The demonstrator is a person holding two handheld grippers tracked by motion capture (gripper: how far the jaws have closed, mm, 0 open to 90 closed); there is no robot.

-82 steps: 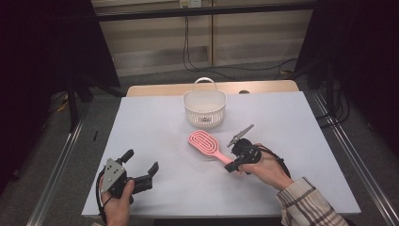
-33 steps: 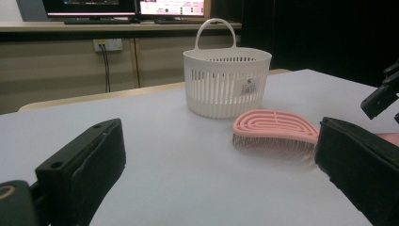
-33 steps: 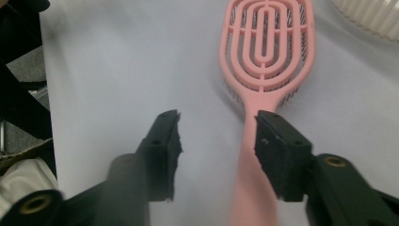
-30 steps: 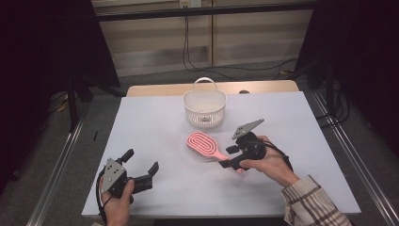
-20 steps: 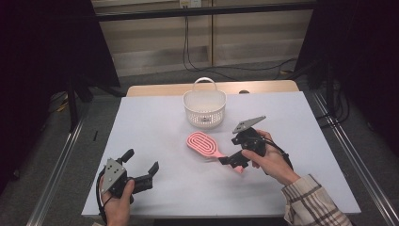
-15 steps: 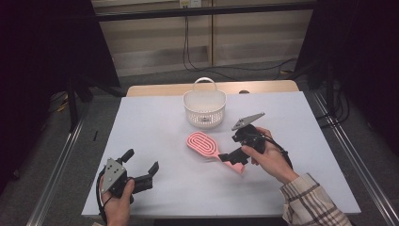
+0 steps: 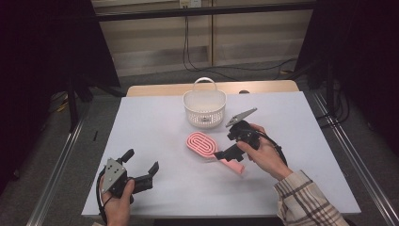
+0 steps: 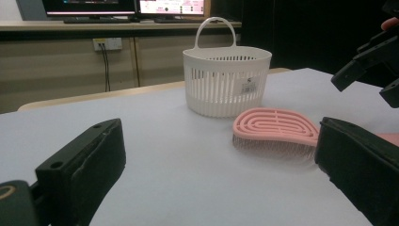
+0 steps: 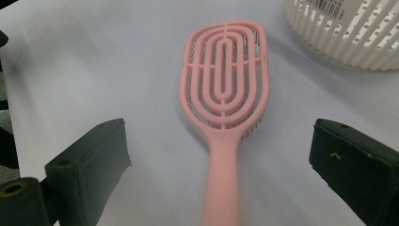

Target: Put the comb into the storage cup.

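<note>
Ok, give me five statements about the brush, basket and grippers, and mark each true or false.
1. The brush lies flat on the table. True.
2. The brush is inside the basket. False: it lies on the table in front of the basket.
3. The right gripper is clamped on the brush handle. False: its jaws stand wide on either side of the handle, clear of it.
4. The left gripper is open and holds nothing. True.
5. The basket lies tipped on its side. False: it stands upright, handle up.
</note>
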